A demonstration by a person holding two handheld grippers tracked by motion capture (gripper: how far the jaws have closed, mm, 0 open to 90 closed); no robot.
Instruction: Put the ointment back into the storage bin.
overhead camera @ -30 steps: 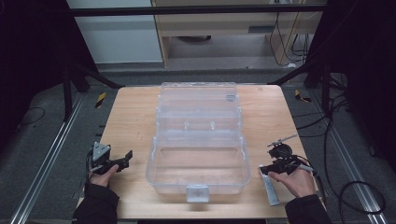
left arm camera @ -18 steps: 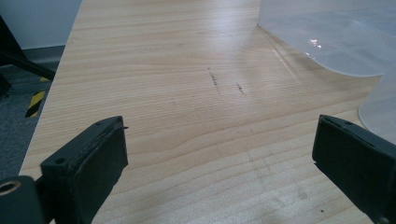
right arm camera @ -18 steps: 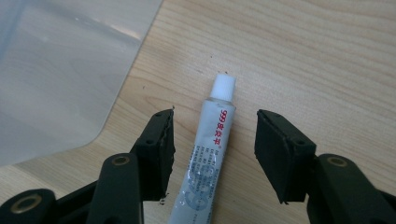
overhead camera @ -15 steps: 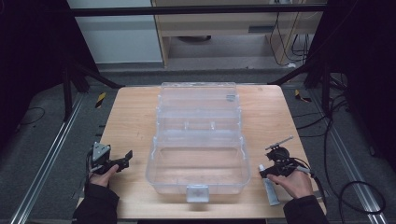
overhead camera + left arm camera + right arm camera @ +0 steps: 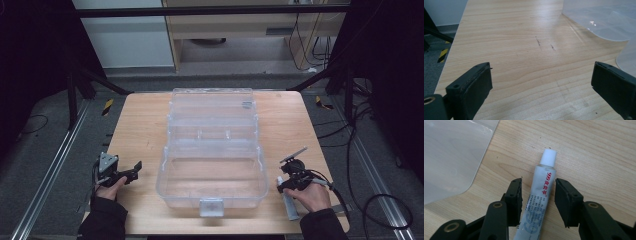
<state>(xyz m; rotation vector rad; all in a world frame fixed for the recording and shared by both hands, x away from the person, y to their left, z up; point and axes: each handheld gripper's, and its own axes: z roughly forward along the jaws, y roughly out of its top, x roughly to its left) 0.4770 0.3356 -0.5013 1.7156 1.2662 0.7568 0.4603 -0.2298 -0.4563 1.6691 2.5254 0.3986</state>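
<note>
Tube (image 5: 540, 195) (white-capped) now lies between the right gripper (image 5: 537, 195)'s lowered open jaws, ungrasped; left gripper (image 5: 541, 82) wide open, empty.

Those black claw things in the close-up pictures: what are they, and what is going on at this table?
They are hand-held grippers, not a robot. A person at the wooden table holds one in each hand. The high view looks down from above; the other two pictures come from cameras riding on each gripper.

In the middle stands an open clear plastic organiser box, apparently empty.

The left gripper is open over bare wood, holding nothing, with the box's edge to one side.

The right gripper is open with its jaws on either side of a small white ointment tube with red print and a white cap, lying flat beside the box. There are gaps at both jaws, so the tube is not gripped yet.
</note>
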